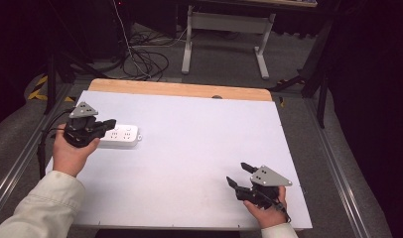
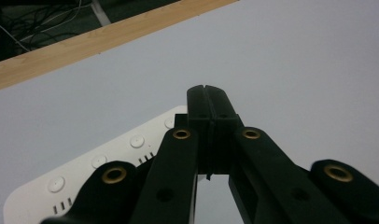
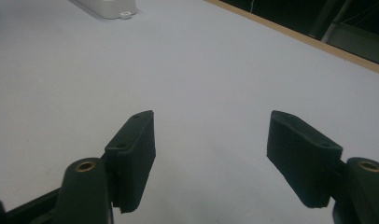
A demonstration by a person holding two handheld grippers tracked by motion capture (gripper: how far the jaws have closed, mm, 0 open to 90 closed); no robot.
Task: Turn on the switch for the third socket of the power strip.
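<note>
The left gripper (image 1: pixel 109 123) has its two black jaws pressed flat together, with nothing between them; in the left gripper view (image 2: pixel 207 100) they meet along a thin seam and end in a blunt, squared tip, matte plastic, with brass-coloured rivets on the arms behind; a grey three-cornered plate sits on top of the gripper body; the closed tip lies over the near end of a white power strip (image 1: pixel 119 135), and whether it touches the casing cannot be told; the strip is a long, flat block of smooth white plastic with rounded corners, lying on the left part of the table, near the left edge; its top (image 2: pixel 99 161) carries a row of round raised buttons and groups of short slots; no lettering on it can be read; the right gripper (image 1: pixel 240 174) rests at the near right corner of the table, well apart from the strip, its jaws spread wide and holding nothing; in the right gripper view (image 3: pixel 211 158) the pads are thick, dark, rectangular blocks with a faintly grainy face; the table (image 1: pixel 199 144) is covered by a plain, smooth, pale grey sheet, with a light wooden strip (image 1: pixel 179 89) left bare along the far edge; a pale sleeve (image 1: pixel 45 206) covers the left forearm.
</note>
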